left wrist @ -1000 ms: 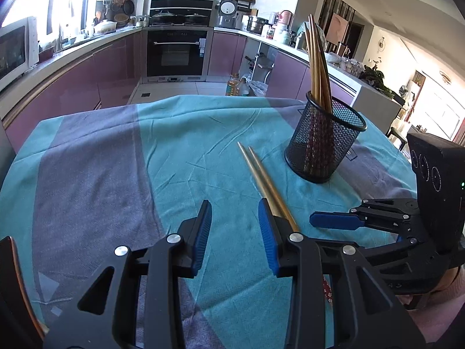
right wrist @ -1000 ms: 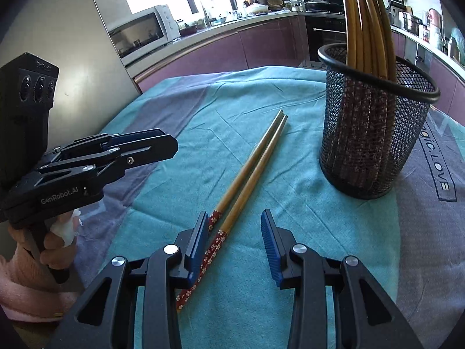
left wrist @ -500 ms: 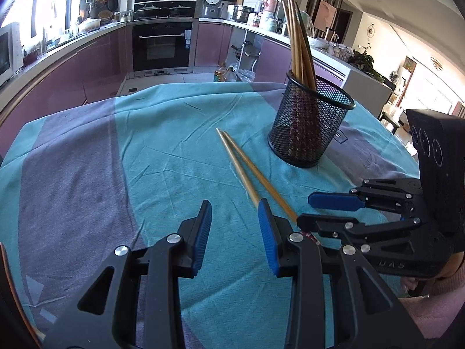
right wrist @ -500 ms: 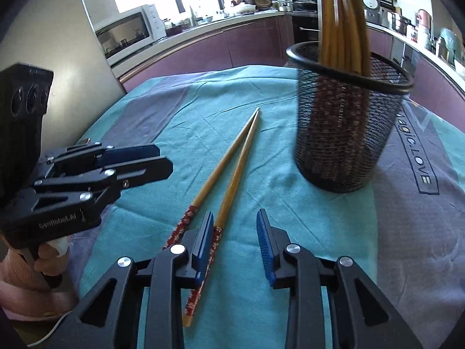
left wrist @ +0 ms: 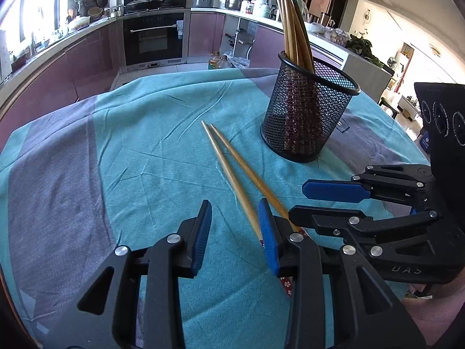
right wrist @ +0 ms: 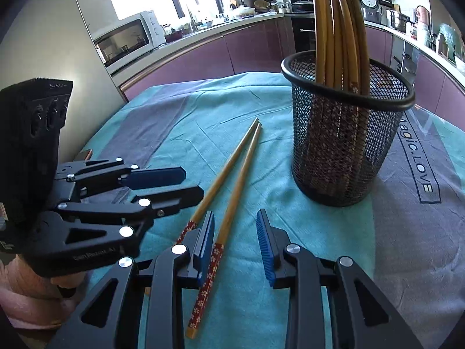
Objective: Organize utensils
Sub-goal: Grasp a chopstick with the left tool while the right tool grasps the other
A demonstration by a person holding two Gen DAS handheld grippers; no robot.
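Chopsticks (right wrist: 232, 180) loose beside mesh holder (right wrist: 345, 145), tablecloth (left wrist: 145, 160).

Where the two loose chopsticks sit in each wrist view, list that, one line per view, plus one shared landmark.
Left wrist view: loose chopsticks run from centre down to lower right, handle ends passing behind the left gripper.
Right wrist view: loose chopsticks run from centre down to the bottom, one handle between the open fingers of the right gripper.
Shared landmark: black mesh holder, right of their tips in both.
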